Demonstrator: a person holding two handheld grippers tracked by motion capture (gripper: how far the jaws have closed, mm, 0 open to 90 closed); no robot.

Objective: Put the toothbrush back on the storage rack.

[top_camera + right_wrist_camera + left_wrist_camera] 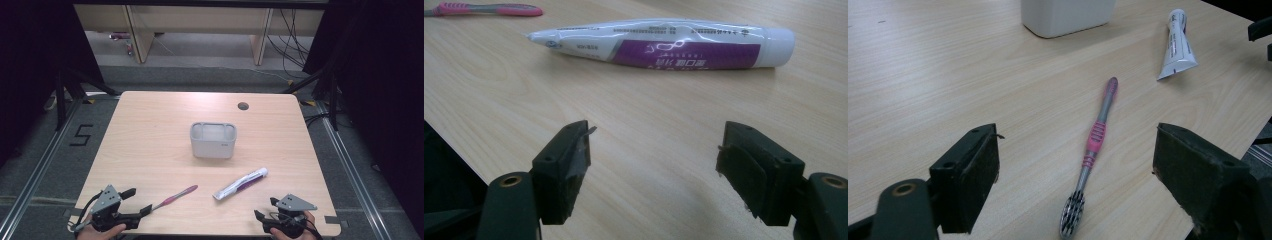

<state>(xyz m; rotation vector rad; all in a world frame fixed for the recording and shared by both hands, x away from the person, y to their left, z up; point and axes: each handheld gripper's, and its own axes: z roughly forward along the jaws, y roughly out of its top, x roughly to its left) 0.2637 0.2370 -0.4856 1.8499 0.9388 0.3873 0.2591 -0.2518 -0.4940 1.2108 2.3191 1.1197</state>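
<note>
Evidently at approach: left claw (1075, 165) gaping astride pink-and-grey plastic toothbrush (1096, 145), right claw (654, 165) gaping before white-and-purple toothpaste tube (664, 45); next, lower and pinch.

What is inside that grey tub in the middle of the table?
From the high view, the grey tub looks empty: pale inner walls and small divided sections along its far rim. Its near wall hides the bottom, so something low could lie unseen.

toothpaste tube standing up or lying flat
Lying flat. The toothpaste tube rests on its side on the table, cap end pointing away toward the far right, apart from the toothbrush and the holder.
</note>
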